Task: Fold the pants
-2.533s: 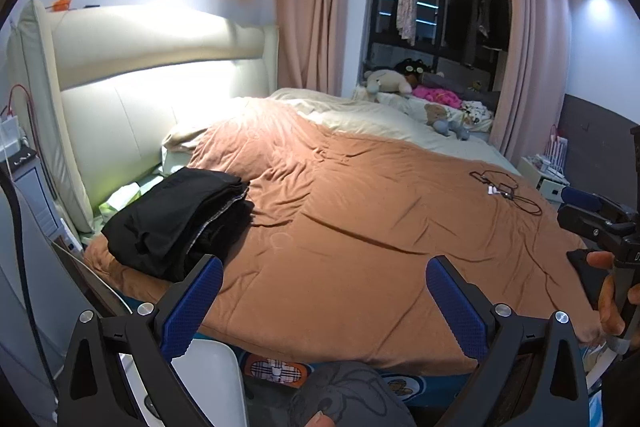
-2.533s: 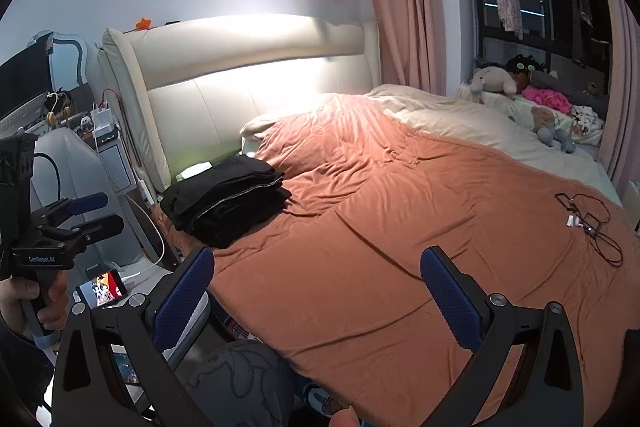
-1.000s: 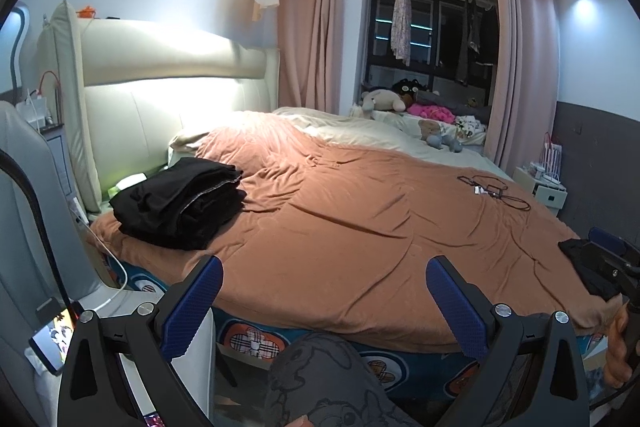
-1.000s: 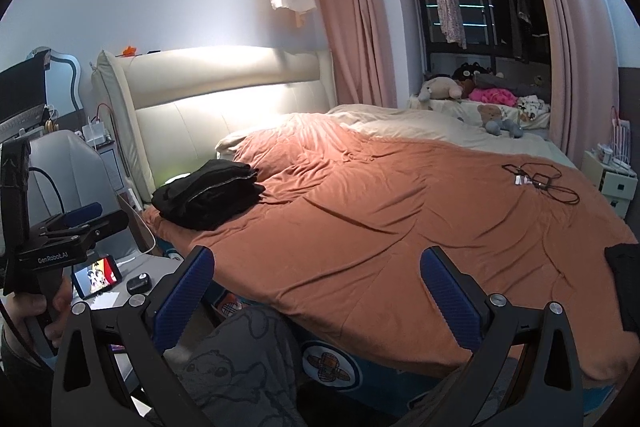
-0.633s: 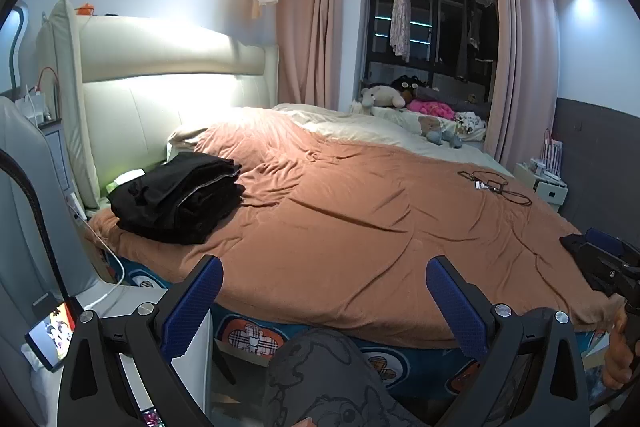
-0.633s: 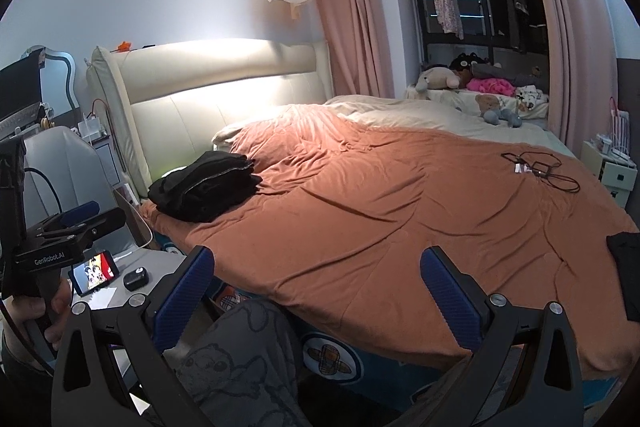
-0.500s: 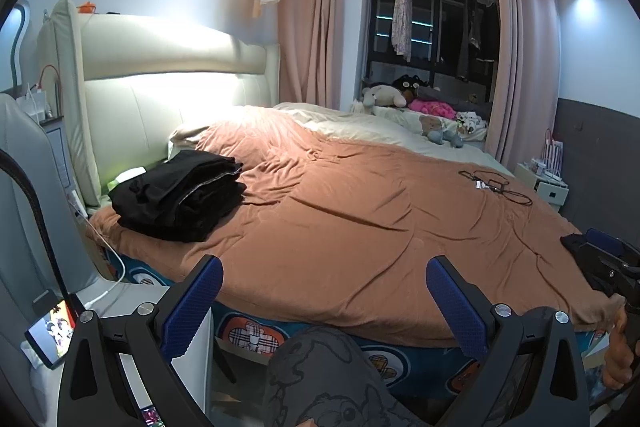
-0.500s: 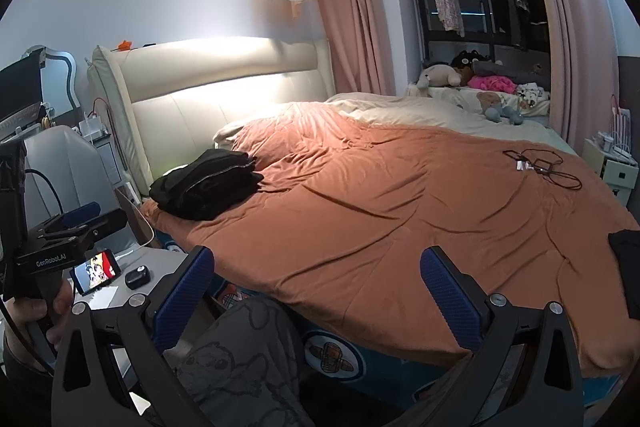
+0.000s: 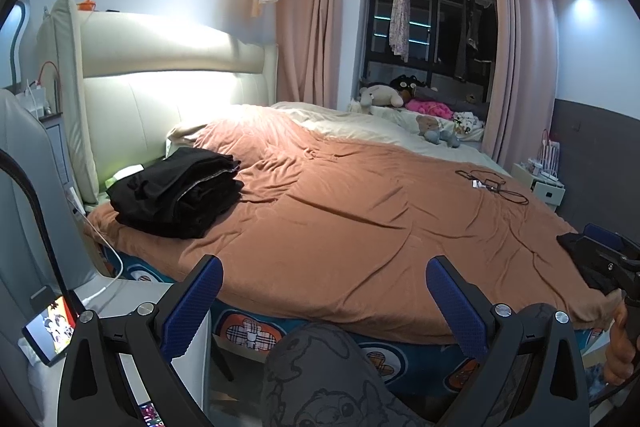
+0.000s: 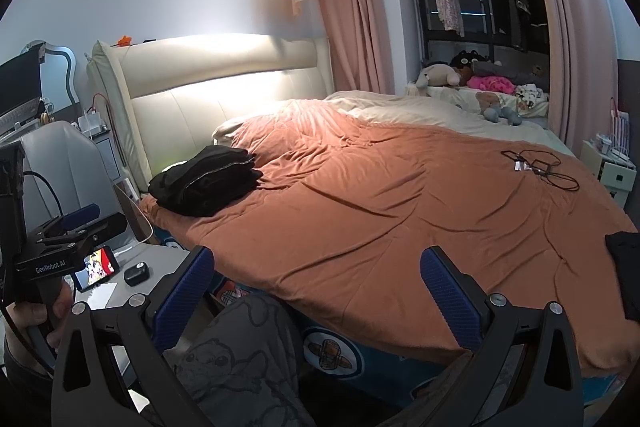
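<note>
Left wrist view: left gripper (image 9: 324, 291), jaws standing wide apart and gripping nothing, hovering off the near edge of the bed (image 9: 360, 227). Folded black pants stack (image 9: 176, 193) lying at the bed's headboard corner, likely parked as finished. Loose black garment (image 9: 580, 259) waiting at the bed's foot corner, beside the other gripper.

Right wrist view: right gripper (image 10: 316, 287), jaws likewise spread and empty, facing the bed. Charging cable (image 10: 540, 171) lying on the bed's far side.
</note>
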